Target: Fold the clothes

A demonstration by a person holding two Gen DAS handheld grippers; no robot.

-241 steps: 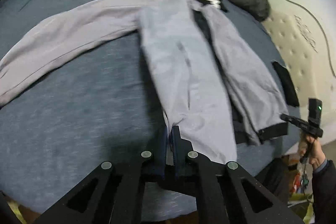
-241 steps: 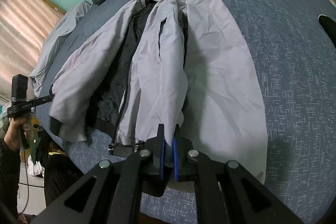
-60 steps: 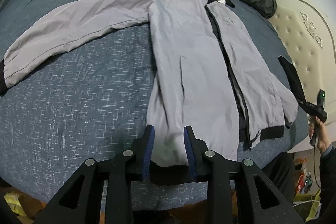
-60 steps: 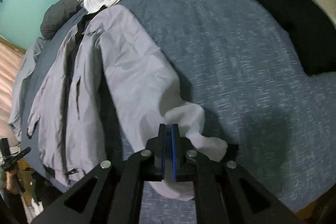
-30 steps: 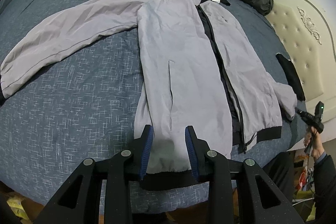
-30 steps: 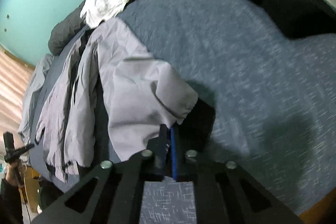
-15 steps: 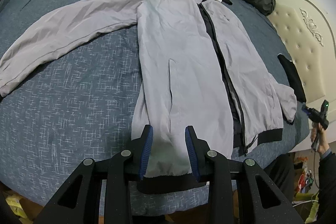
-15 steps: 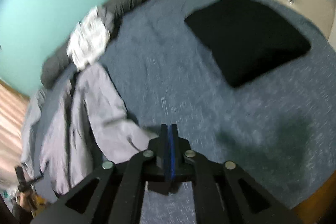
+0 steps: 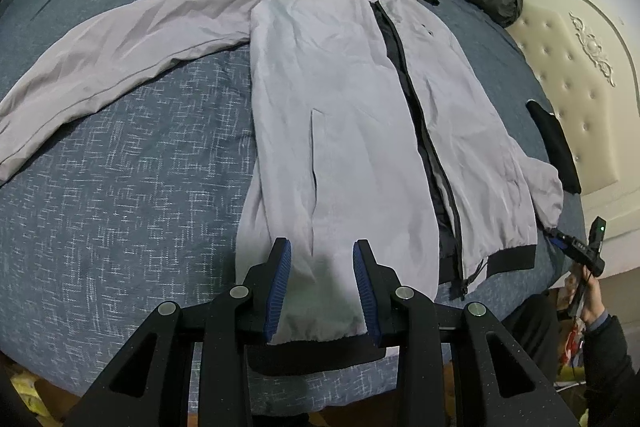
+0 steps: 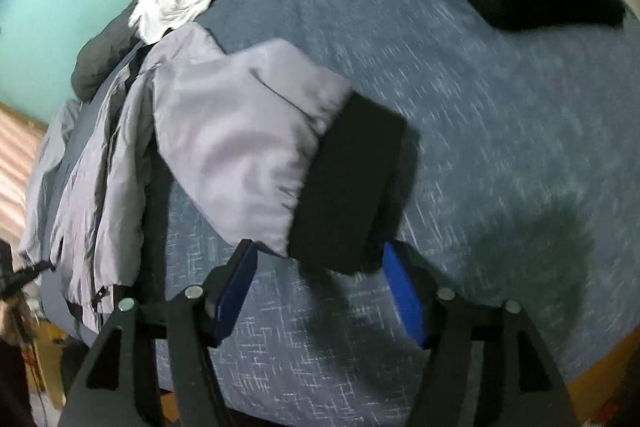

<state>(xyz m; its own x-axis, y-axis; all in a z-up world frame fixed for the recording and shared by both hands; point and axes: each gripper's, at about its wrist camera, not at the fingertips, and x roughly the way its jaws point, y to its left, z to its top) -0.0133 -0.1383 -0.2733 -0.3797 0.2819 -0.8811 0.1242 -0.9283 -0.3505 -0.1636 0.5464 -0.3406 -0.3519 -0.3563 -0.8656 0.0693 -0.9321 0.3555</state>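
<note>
We've got the grey jacket [image 9: 344, 115] lying face up on the blue bedspread [image 9: 120, 211], zip undone, 1 sleeve stretched out flat. Our left gripper [image 9: 322, 283] sits wide open over the hem. Our right gripper [image 10: 320, 291] is spread open too, right by the other sleeve's black cuff [image 10: 348, 187], not pinching it.

Grey jacket sleeve [image 10: 240, 131] with black cuff [image 10: 348, 187] on bed [image 10: 500, 147], just before spread-apart right gripper [image 10: 320, 291] fingers.
</note>
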